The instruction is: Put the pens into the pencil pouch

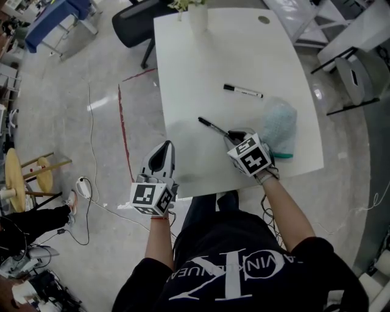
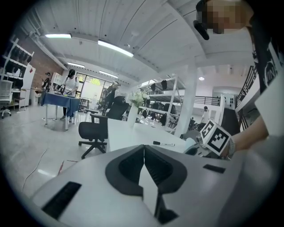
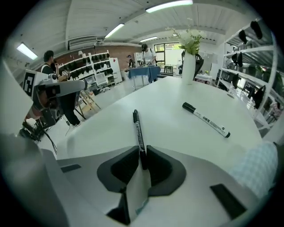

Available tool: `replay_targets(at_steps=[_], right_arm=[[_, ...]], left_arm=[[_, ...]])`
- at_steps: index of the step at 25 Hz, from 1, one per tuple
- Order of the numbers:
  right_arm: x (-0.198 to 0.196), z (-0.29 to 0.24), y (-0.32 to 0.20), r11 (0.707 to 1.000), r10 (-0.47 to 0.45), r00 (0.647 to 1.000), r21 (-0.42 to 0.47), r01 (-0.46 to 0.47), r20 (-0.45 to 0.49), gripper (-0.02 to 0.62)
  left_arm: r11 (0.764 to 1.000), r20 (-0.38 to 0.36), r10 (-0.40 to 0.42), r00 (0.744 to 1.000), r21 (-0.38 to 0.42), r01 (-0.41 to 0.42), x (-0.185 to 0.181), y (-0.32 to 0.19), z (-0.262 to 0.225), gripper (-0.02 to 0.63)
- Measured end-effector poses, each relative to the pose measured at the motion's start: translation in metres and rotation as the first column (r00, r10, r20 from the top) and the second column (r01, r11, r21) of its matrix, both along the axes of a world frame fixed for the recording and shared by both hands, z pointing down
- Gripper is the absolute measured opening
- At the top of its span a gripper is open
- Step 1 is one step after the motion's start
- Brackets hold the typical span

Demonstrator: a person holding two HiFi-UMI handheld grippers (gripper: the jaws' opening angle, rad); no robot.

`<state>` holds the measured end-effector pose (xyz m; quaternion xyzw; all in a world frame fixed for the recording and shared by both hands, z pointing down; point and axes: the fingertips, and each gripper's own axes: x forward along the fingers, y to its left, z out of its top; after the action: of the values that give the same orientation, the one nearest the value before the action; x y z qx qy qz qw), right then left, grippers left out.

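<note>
Right fingers (image 3: 160, 165): pressed together on the near end of the black pen (image 3: 138, 131), one dark pad on each side of its barrel.
Right gripper (image 3: 142, 150): tilted down towards the tabletop (image 3: 168, 93), close to its near edge and right of the middle; in the head view it (image 1: 230, 135) sits just beside the pencil pouch (image 1: 279, 127).
Black pen: its free length runs away from the fingers over the tabletop, slanting towards the far-left corner; whether it rests on the surface or is just clear of it cannot be told.
Left fingers (image 2: 128, 166): closed against each other, with nothing between them.
Left gripper (image 1: 163, 147): held nearly level at the near-left corner of the tabletop, well apart from both pens.
White pen (image 1: 243, 91): lies flat on the tabletop, further from the near edge than the black pen and towards the right edge, apart from everything else; black cap, pale barrel with print too small to read.
Pencil pouch: pale blue-green fabric, lying at the near-right corner of the tabletop, touching neither pen.
Vase (image 1: 198, 17): white, upright at the middle of the far edge, holding green sprigs.
Office chair (image 1: 134, 24): black, on the floor beyond the far-left corner.
</note>
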<state>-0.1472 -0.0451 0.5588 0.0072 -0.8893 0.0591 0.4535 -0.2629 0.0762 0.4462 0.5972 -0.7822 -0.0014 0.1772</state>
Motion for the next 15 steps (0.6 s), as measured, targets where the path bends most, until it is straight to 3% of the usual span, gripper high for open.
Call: replay_targets(at_steps=[5,15], right_arm=[[0.003,-0.003,-0.002,1.0,0.008,1.0,-0.015,-0.008,0.016,0.048],[0.027,-0.045,-0.01,0.98,0.185,0.963,-0.109,-0.167,0.195,0.048]], left_arm=[[1.0,-0.008,0.019,1.0,-0.003,-0.019,0.006,-0.004,0.0,0.005],[0.991,0.003,0.132,0.991,0.013,-0.132,0.029,-0.036,-0.004,0.005]])
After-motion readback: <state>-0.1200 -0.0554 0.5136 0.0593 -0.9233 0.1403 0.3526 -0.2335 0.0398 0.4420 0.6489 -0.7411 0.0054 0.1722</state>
